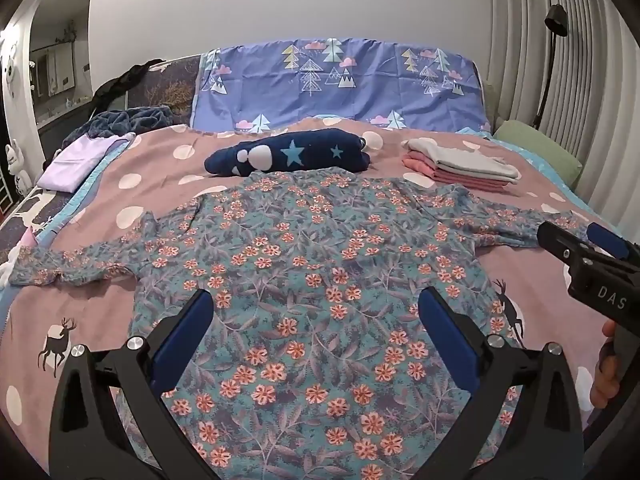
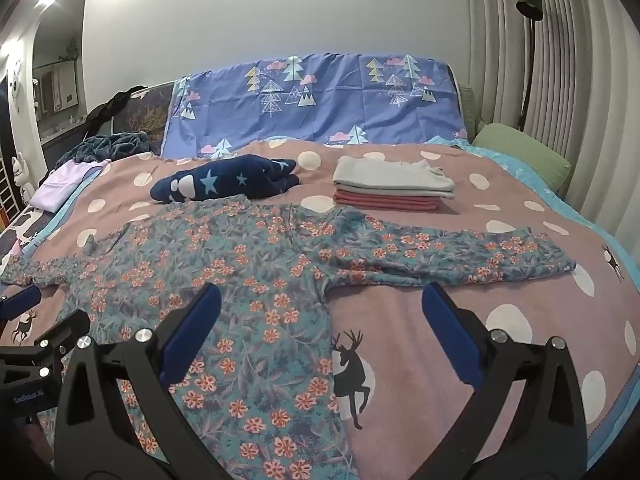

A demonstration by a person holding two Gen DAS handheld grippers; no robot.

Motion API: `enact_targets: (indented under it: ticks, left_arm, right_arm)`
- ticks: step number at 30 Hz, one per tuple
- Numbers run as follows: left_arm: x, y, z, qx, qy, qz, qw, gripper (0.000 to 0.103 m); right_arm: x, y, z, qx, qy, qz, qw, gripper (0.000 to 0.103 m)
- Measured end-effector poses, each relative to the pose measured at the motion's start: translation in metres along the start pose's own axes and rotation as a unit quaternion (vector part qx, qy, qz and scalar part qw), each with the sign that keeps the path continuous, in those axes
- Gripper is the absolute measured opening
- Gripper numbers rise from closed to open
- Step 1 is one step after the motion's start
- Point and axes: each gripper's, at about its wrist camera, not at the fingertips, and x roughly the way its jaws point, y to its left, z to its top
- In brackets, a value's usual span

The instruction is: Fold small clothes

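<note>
Floral shirt [image 1: 304, 280] lies spread flat in the middle of the bed [image 1: 532, 276], both sleeves stretched out to the sides, which looks like the layout you want before a first fold. Starting at the far left, the left sleeve [image 1: 60, 268] reaches toward the bed's edge, with a lilac cloth [image 1: 76, 160] well beyond it near the corner. Moving in, the left gripper [image 1: 316, 332] hovers over the shirt's lower body, fingers [image 1: 184, 344] wide apart and holding nothing; it seems poised to drop onto the hem. Behind the collar sits a navy star-print bundle [image 1: 292, 154], just touching the shirt's top edge in this view, probably waiting its turn. To the right, a folded stack [image 2: 390, 186] of grey over pink rests clear of the working area, likely the finished pile. Then the right sleeve [image 2: 460, 258] runs out across the bedspread, and the right gripper [image 2: 322, 334] hangs over the shirt's side seam below the armpit, fingers [image 2: 450, 336] also spread open and empty. Judging by this, the sleeve fold has not yet begun. A green pillow [image 2: 524, 160] closes out the far right.
</note>
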Motion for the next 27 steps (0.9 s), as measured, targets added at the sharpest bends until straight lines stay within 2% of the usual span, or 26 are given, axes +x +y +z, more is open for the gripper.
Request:
enact_targets:
  ticks: [10,16,21,27]
  left_arm:
    - [0.0022,-0.0003,0.0004,-0.001,0.0,-0.015,0.9999,0.102]
    - [0.0,-0.0014,-0.0037,0.02,-0.018,0.001,0.9996,0.102]
    - [-0.0032,-0.0001,-0.005,0.011,-0.029,-0.009,0.9995,0.102]
    - [-0.0018,0.0019,-0.004,0.01,-0.016,-0.005,0.9998,0.102]
  right_arm:
    - [0.0001,0.0004,-0.0006,0.0,-0.002,-0.003,1.0,0.101]
    - [-0.001,-0.0008,-0.0006,0.003,-0.005,-0.004,1.0,0.101]
    - [-0.0023,-0.0006,-0.0007,0.003,-0.009,-0.005,1.0,0.101]
    - [-0.0031,-0.0017,0.0,0.008,-0.011,-0.004,1.0,0.101]
